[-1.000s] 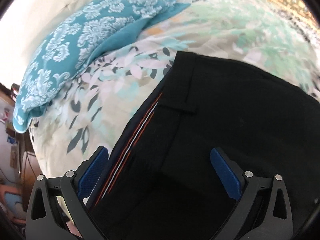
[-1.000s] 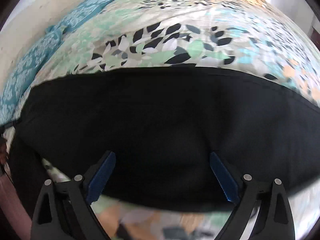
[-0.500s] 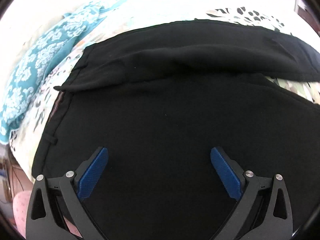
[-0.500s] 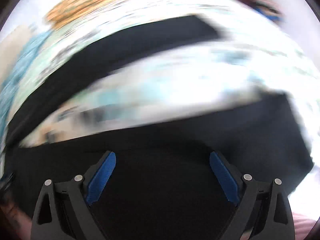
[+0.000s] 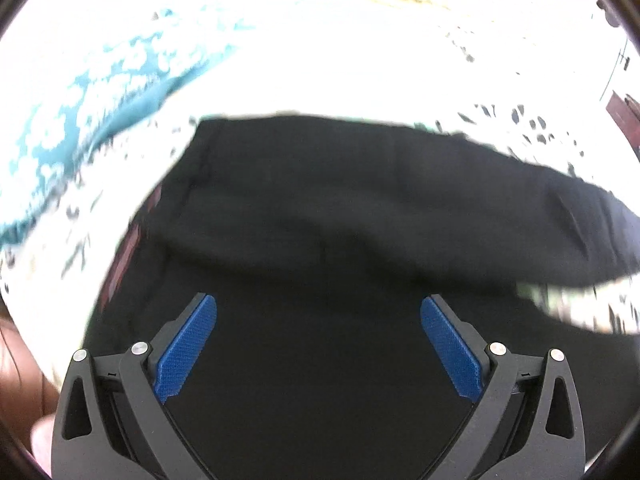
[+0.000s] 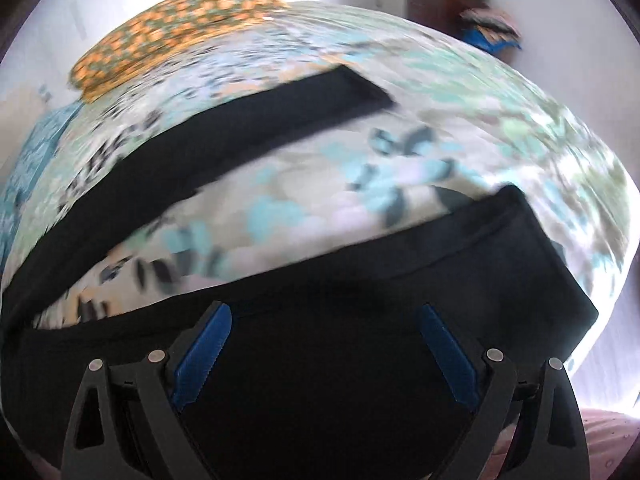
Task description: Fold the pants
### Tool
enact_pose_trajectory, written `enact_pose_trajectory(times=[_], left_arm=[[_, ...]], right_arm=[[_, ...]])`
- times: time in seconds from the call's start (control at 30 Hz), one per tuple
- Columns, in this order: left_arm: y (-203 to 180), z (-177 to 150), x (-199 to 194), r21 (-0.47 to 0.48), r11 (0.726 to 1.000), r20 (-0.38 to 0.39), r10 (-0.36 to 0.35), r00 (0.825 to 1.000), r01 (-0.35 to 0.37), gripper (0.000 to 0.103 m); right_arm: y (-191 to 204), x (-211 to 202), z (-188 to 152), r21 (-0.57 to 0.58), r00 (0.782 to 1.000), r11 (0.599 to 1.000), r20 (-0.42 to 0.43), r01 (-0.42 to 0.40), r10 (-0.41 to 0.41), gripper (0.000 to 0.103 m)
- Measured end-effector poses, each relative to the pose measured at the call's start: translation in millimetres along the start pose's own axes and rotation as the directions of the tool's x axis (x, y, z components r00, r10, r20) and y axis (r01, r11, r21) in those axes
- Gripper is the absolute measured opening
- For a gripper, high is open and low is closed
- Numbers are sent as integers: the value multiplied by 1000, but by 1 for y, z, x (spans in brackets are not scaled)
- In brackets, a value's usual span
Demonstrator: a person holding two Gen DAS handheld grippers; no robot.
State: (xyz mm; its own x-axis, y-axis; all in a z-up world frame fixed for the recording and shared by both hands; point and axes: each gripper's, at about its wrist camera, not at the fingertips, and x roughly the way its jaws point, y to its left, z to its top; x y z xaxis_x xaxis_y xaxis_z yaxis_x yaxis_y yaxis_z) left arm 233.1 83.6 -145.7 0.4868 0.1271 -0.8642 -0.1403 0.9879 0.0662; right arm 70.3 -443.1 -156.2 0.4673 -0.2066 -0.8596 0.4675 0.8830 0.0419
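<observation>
Two wide-spread claws hover over smooth black pants (image 5: pixel 320 208) on floral bedsheet (image 6: pixel 320 184).

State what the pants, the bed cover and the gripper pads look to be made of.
Pants: black woven cloth, matte, probably a trouser fabric; it drapes and creases softly.
Bed cover: thin printed textile, likely cotton; a flat leaf print, no sheen.
Gripper pads: blue rubber or plastic, by their fine gridded texture.
</observation>
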Motion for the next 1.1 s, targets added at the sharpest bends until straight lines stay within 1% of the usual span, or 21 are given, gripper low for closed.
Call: enact_pose_trajectory(times=[0.07,0.1,0.13,0.17,0.23,0.27,0.33,0.4,0.43,0.5,0.57,0.6,0.67,0.77,0.8,0.83,0.87,0.93,0.97,1.07,1.1], left_arm=[[-1,16,22,8,999,-15,43,999,-43,102],[0,18,38,6,998,-44,62,997,-62,103],[1,18,57,1,998,-88,59,994,-60,103],[1,14,67,-9,999,-111,51,993,-52,103],[-1,8,64,-26,998,-67,57,996,-59,103],[-4,7,62,-10,998,-66,61,996,-62,103],[-5,9,50,11,999,-66,40,997,-39,102],[3,13,31,-13,1000,-29,2,1000,-3,102],[5,18,22,-26,1000,-4,-15,1000,15,102],[7,36,15,-33,999,29,-24,999,25,102],[9,58,22,-33,999,47,-23,999,25,102],[8,64,28,-29,1000,47,-10,999,11,102],[8,73,52,-34,998,20,46,999,-45,102],[23,61,95,-56,993,-60,104,993,-108,103],[30,50,102,-60,995,-40,83,996,-85,103],[31,39,98,-52,996,20,72,997,-71,103],[28,31,93,-41,996,42,76,996,-74,103],[27,31,94,-38,996,46,86,995,-85,103],[27,30,94,-39,996,48,85,995,-83,103],[24,31,99,-39,995,61,91,994,-89,103],[25,30,99,-38,995,66,97,993,-94,102]], right_arm=[[15,-2,-3,-54,1000,998,5,-10,11,95],[25,-2,-5,-88,1000,996,1,-17,17,95],[29,-1,-6,-105,1000,994,-4,-19,19,95],[35,0,-6,-127,1000,992,-10,-19,18,95],[42,0,-7,-152,1000,988,-3,-11,11,95],[44,-1,-6,-158,1000,987,5,-12,13,95],[46,0,-4,-159,1000,987,14,-19,21,95],[49,1,0,-147,999,989,20,-35,38,95],[50,2,2,-139,998,989,19,-53,56,95],[53,7,8,-129,996,988,6,-86,88,95],[56,15,19,-120,991,984,-14,-131,130,95],[55,18,25,-110,989,983,-20,-148,147,95],[46,24,43,-72,982,979,-16,-189,189,95],[16,36,88,-15,973,973,17,-231,231,95],[7,41,99,-10,975,975,17,-224,224,95],[-9,50,120,-9,980,980,15,-198,198,95],[-17,55,131,-12,983,983,14,-183,183,95],[-45,74,173,-13,990,991,16,-137,137,95],[-54,82,185,-4,992,992,6,-129,129,95],[-85,126,236,81,991,991,-75,-107,113,95],[-88,136,245,97,990,990,-89,-104,113,95]])
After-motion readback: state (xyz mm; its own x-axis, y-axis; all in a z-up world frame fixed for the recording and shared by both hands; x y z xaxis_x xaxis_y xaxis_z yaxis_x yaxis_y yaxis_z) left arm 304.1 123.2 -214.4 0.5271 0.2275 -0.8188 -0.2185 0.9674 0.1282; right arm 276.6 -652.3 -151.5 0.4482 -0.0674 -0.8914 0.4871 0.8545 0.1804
